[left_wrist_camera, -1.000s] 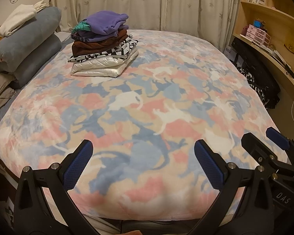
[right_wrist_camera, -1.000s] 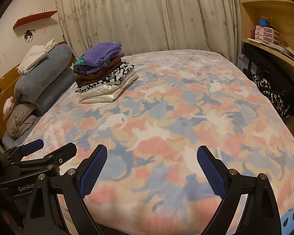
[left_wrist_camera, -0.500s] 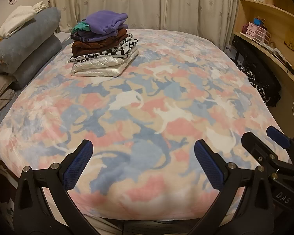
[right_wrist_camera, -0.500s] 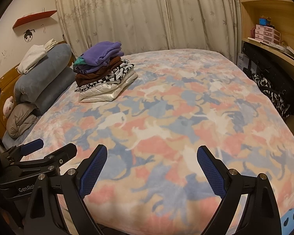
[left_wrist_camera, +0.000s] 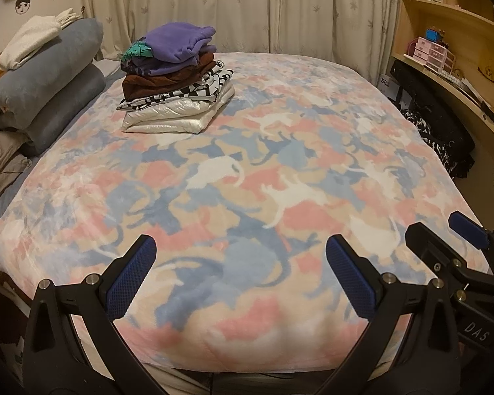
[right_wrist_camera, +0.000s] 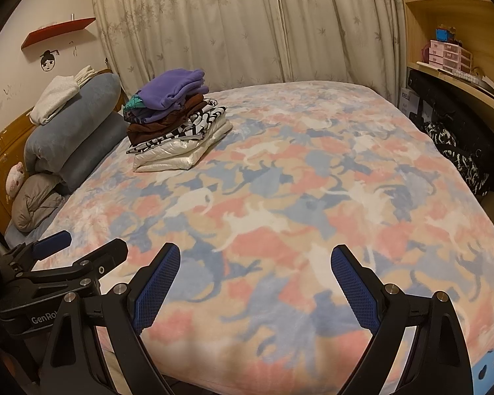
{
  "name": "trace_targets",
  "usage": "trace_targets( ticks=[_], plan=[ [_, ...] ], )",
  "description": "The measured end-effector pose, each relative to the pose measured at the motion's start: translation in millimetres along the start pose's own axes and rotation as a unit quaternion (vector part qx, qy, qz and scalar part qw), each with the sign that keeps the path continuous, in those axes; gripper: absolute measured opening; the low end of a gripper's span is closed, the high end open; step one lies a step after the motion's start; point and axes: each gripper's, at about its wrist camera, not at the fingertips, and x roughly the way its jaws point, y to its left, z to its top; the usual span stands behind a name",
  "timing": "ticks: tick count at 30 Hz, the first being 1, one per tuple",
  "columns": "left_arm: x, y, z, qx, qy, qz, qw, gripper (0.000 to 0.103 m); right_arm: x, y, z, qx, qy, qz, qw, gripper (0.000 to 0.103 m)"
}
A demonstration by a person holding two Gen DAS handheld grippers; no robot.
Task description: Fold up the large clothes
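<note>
Above the near edge of a cat-patterned blanket (left_wrist_camera: 247, 171), the left gripper (left_wrist_camera: 240, 276) and right gripper (right_wrist_camera: 255, 279) hover spread wide, empty. A stack of folded clothes (left_wrist_camera: 176, 79) sits far-left, beside rolled grey bedding (left_wrist_camera: 49, 75).

Left gripper (left_wrist_camera: 240, 278): view tilted slightly upward since earlier; wall doll sticker (left_wrist_camera: 24, 2) now fully visible, stack of folded clothes (left_wrist_camera: 176, 79) sits lower in frame.
</note>
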Motion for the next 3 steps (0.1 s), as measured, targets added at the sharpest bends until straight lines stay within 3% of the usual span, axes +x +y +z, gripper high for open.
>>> trace_targets(
  ticks=[3],
  plan=[
    [-0.2,-0.5,-0.5,0.000,0.000,0.000,1.0000,0.102,0.3,-0.7,-1.1,0.001,0.001,0.002,1.000,0.094]
  ],
)
